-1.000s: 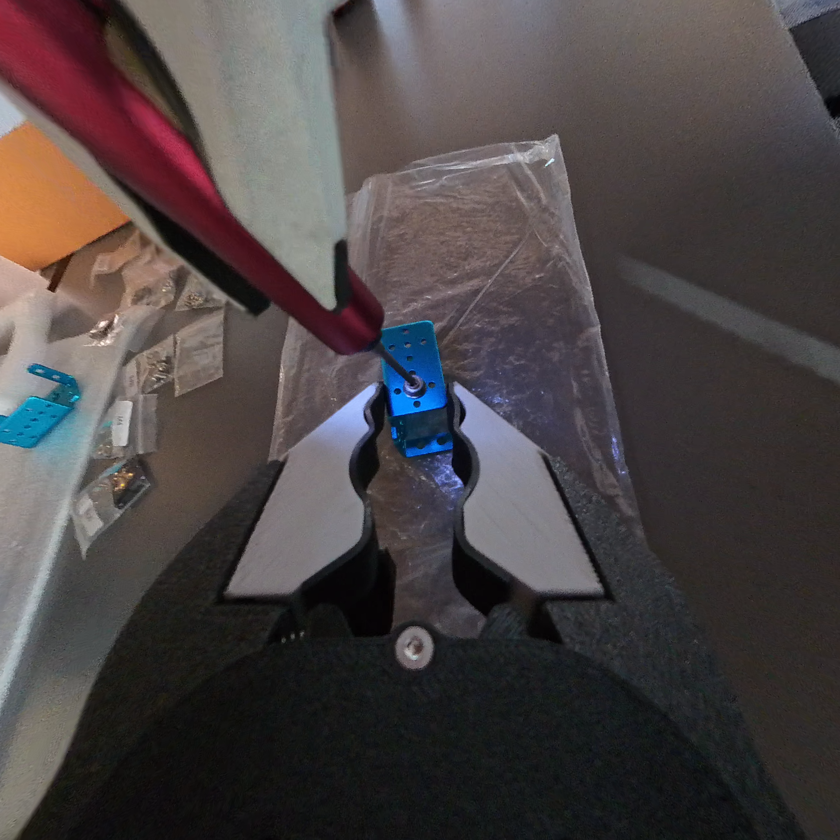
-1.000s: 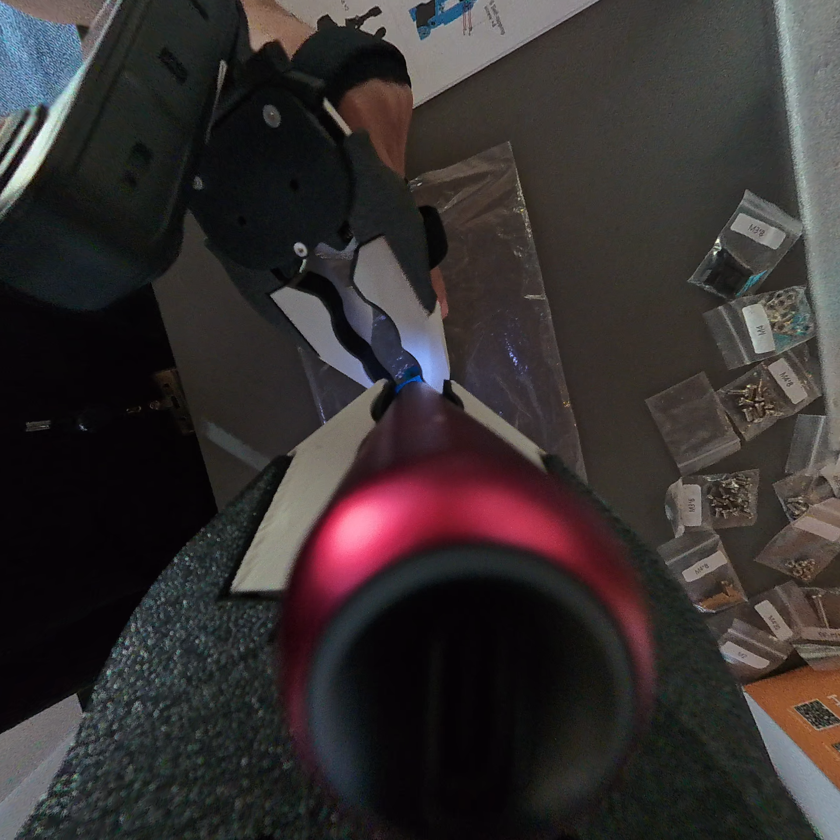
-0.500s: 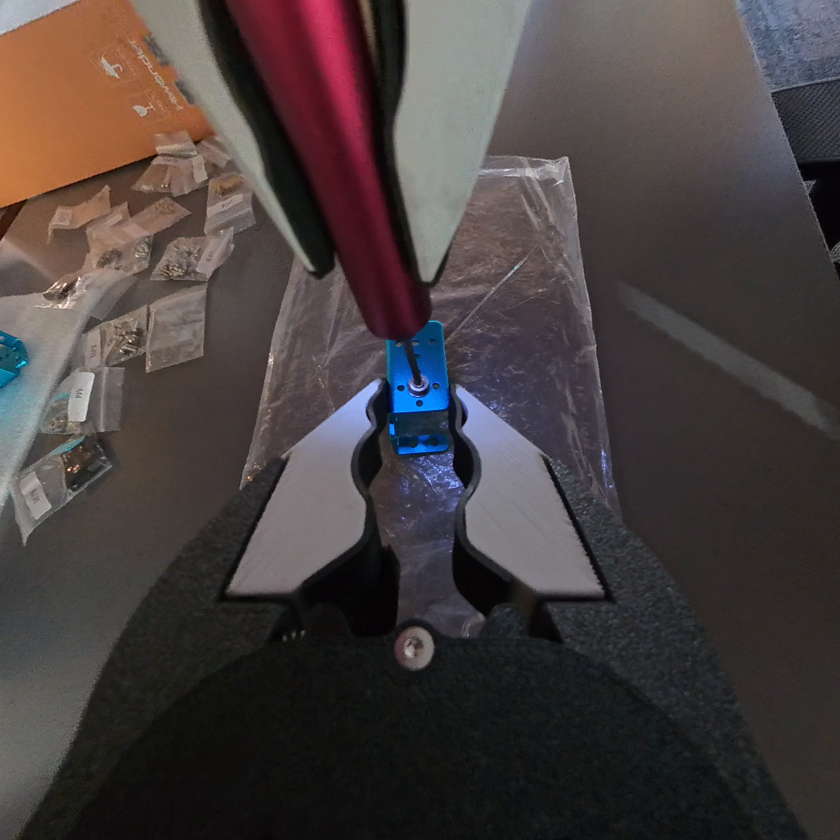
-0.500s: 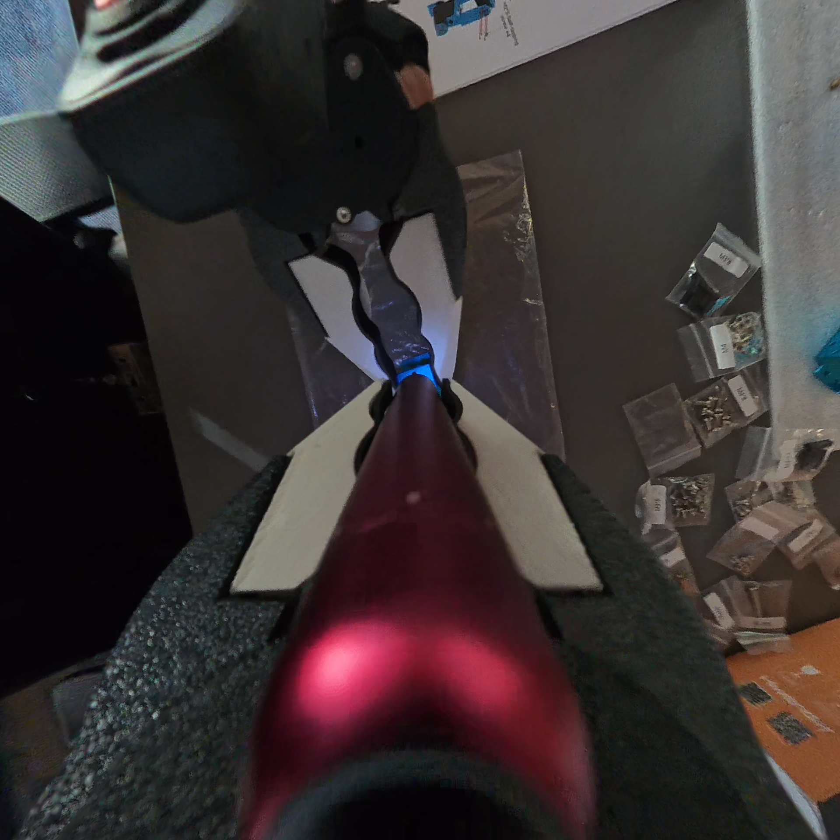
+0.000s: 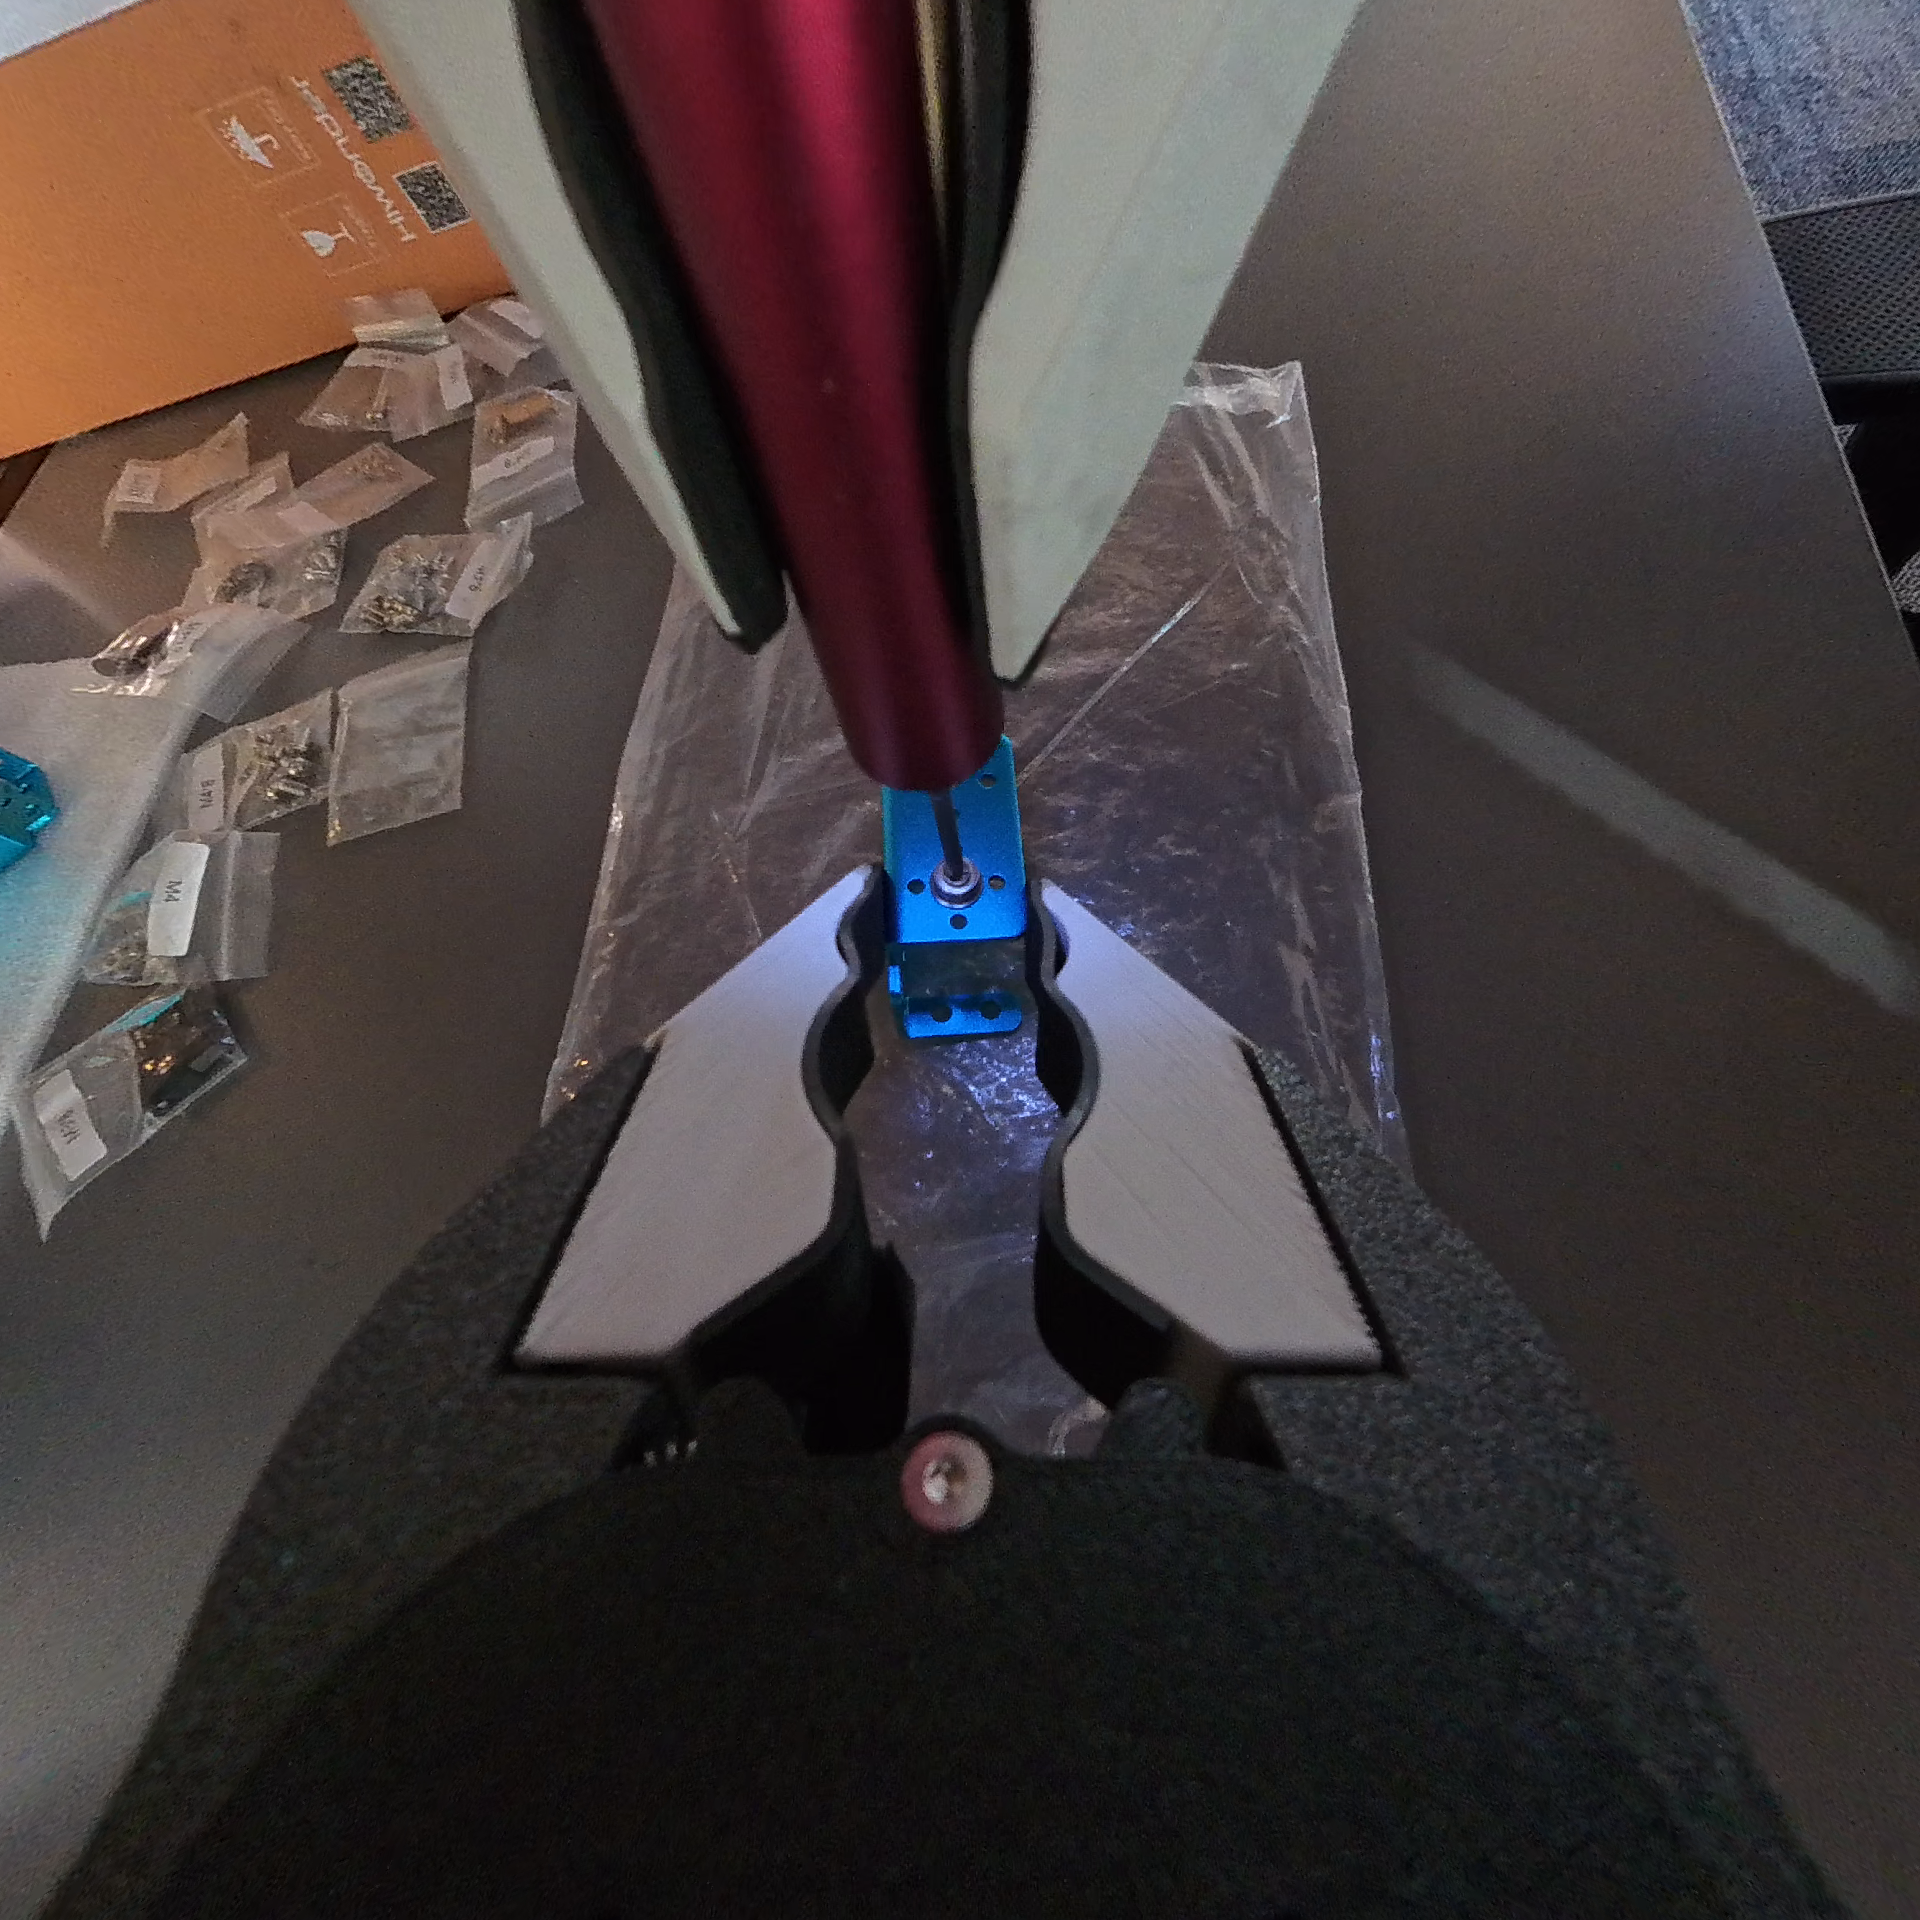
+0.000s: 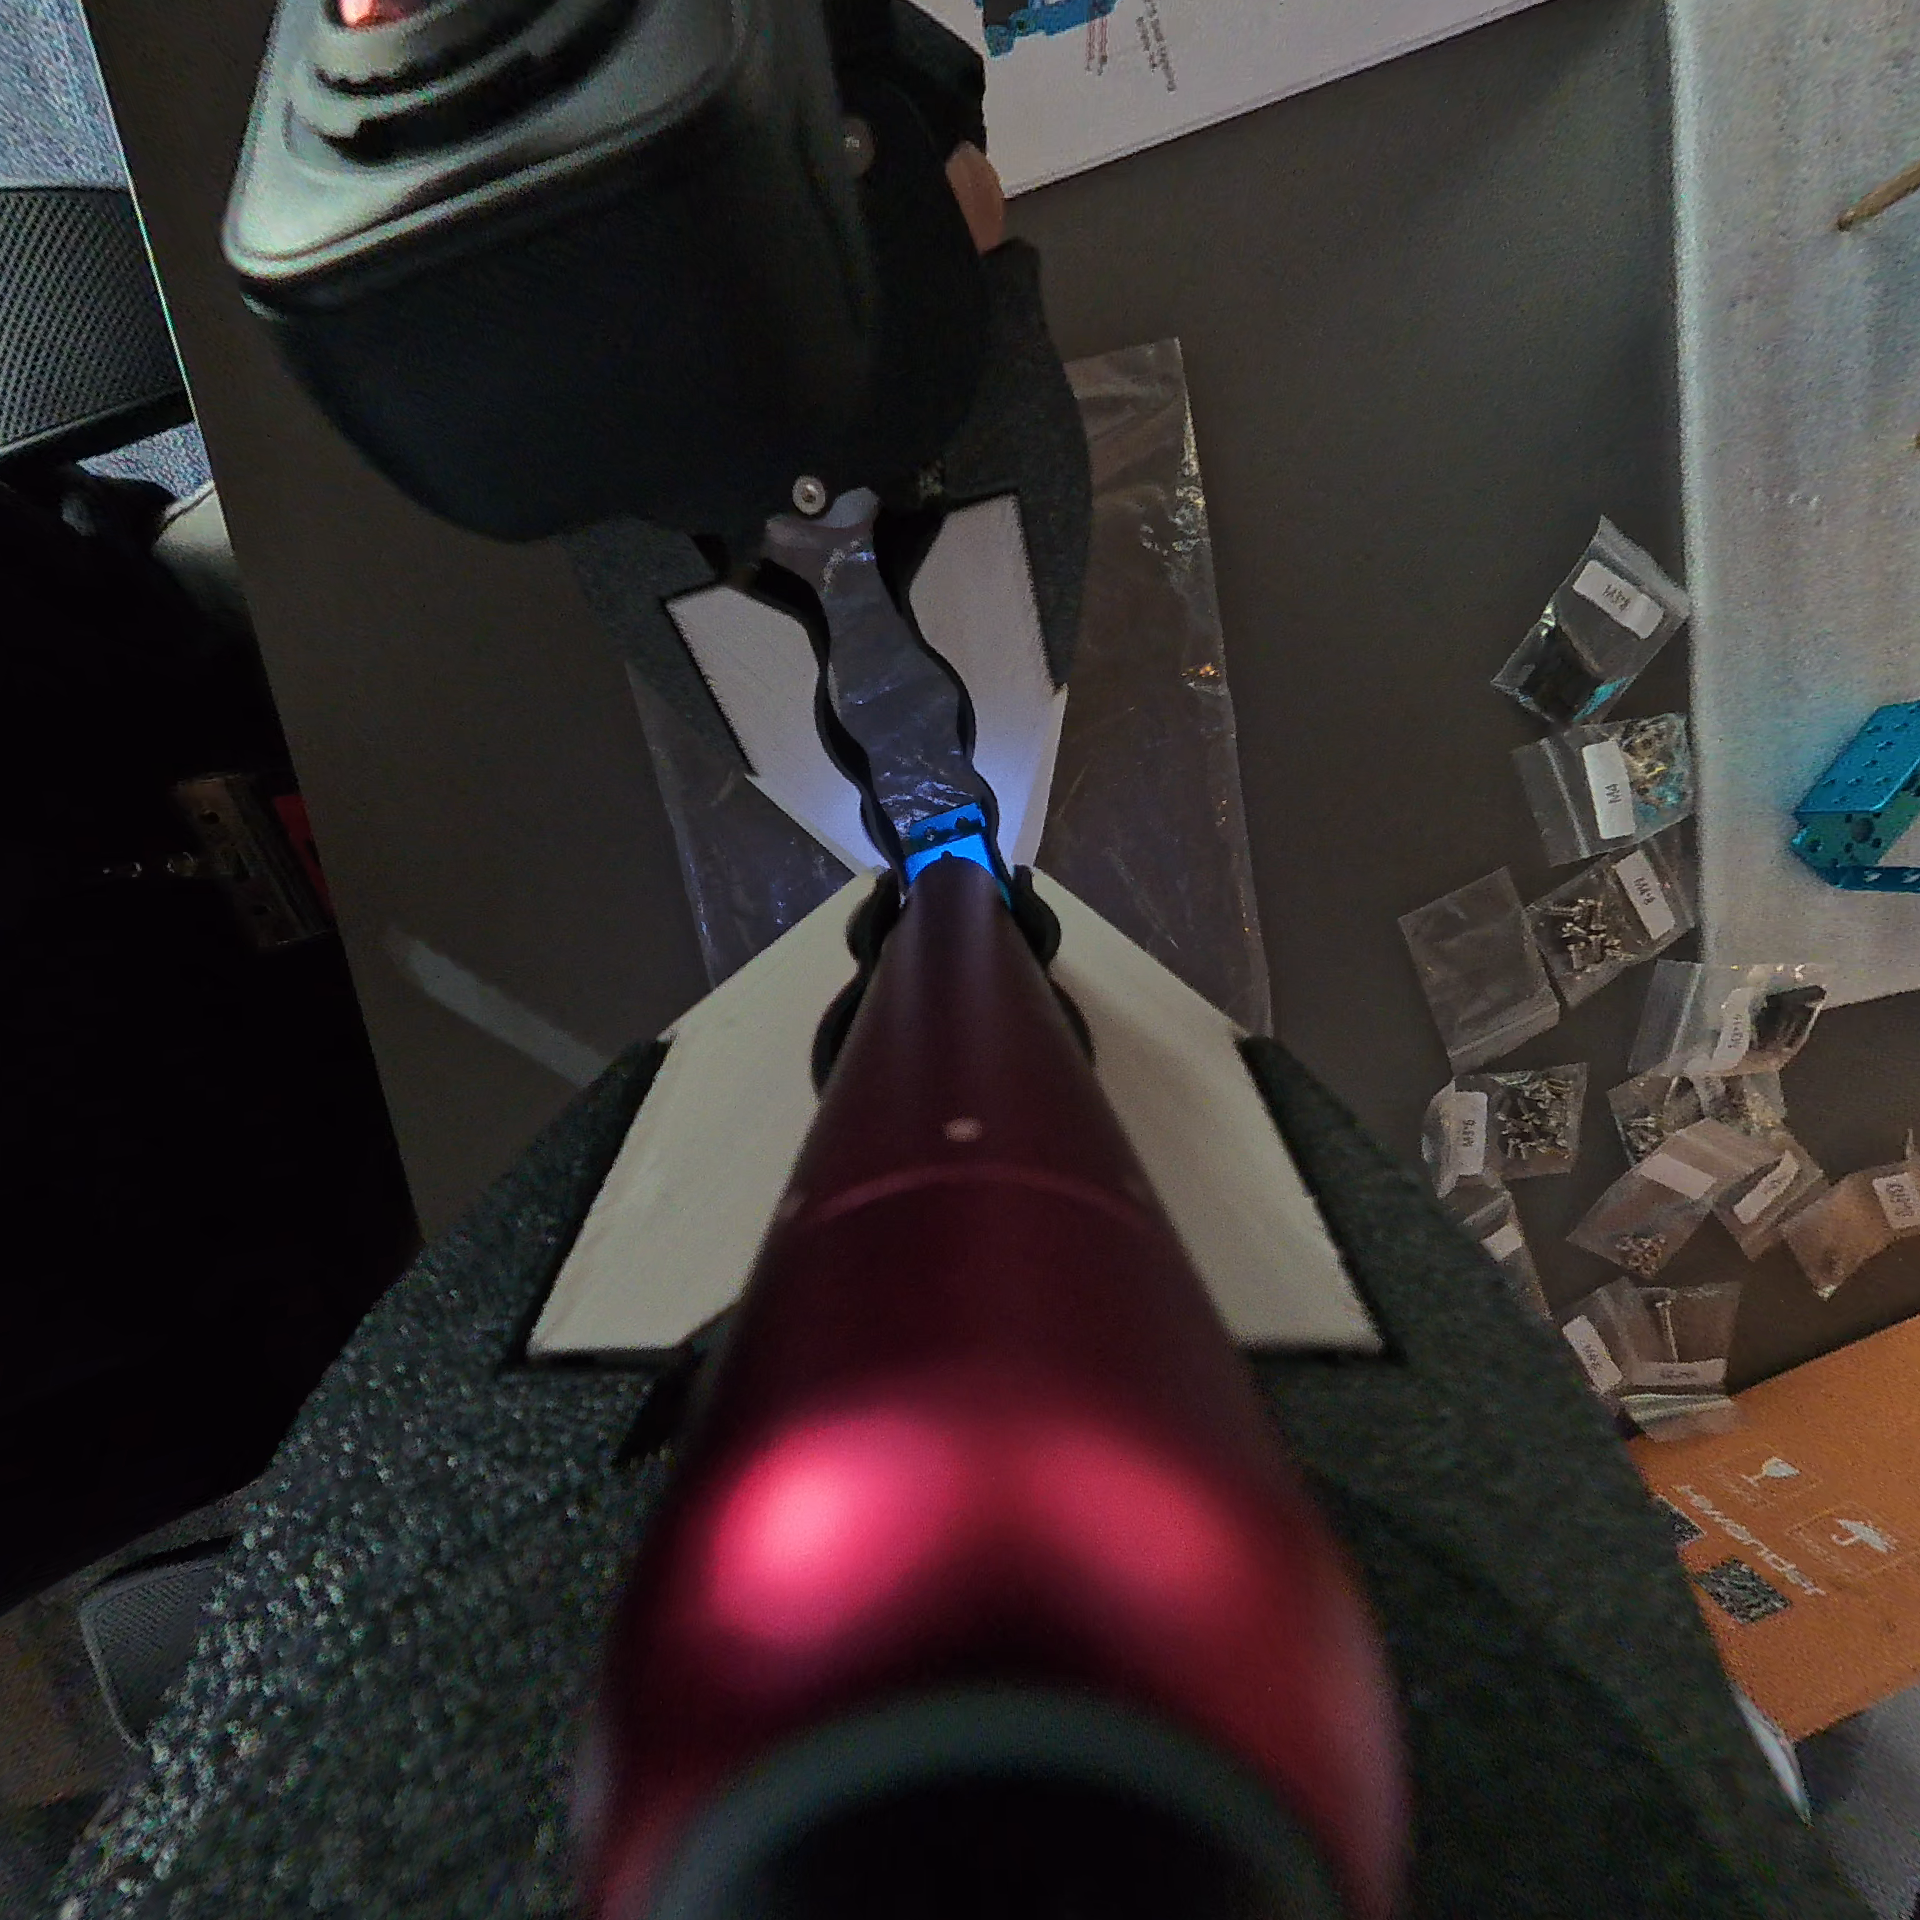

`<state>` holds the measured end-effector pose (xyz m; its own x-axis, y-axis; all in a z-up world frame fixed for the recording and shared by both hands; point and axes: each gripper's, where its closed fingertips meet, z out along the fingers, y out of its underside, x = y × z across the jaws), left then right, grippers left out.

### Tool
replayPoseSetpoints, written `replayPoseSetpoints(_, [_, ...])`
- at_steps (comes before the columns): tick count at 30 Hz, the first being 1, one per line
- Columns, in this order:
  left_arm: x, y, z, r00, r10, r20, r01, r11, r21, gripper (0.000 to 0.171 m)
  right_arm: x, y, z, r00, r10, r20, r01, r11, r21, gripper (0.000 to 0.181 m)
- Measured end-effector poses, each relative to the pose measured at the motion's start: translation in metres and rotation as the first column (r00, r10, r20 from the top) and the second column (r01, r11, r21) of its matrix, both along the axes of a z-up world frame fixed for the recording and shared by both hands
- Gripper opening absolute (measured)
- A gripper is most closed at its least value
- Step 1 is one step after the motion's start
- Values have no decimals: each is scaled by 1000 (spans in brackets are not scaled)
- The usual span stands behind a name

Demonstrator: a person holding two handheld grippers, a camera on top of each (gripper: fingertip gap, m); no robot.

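**Bracket clamped, driver tip seated on screw**

Grip state: the left gripper point(image 5: 951, 914) is closed narrow on a blue perforated bracket point(image 5: 954, 940), which is pinched at the fingertips and held above a clear plastic bag point(image 5: 1195, 790). The right gripper point(image 6: 951, 894) is clamped around a red screwdriver point(image 6: 966, 1299); the handle fills the gap between its fingers. The thin dark bit is seen meeting a silver screw point(image 5: 950, 889) on the bracket's upper face.

Edges and room: the 2 grippers are met tip to tip, with almost no gap between them. Open tabletop is seen to the right of the bag in the left wrist view. The table's far edge runs along the upper right, with blue-grey carpet point(image 5: 1808, 94) beyond it.

Surface: a dark grey table point(image 5: 1558, 520), matt, crossed by 1 pale streak of light. A white foam sheet point(image 6: 1787, 416) is laid along one side, with an orange cardboard box point(image 5: 156, 208) close by and a printed white sheet point(image 6: 1195, 73) at the far end.

Counts: 1 plastic bag under the work, 1 screwdriver, 1 held bracket, 1 further blue bracket point(image 6: 1860, 810) on the foam. Small clear hardware packets point(image 5: 416, 582) are scattered between box and bag; more than 10 are seen, exact number not countable because of overlap.
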<state>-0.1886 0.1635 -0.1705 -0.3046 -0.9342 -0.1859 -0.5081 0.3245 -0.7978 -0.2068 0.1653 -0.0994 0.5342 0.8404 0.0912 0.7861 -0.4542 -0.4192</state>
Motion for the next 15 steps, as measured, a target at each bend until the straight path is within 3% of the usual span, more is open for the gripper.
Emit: replayPoseSetpoints(15, [0,0,0,1000,6,-7,-6,1000,-15,26,0,-3,0,999,14,28,-15,999,40,21])
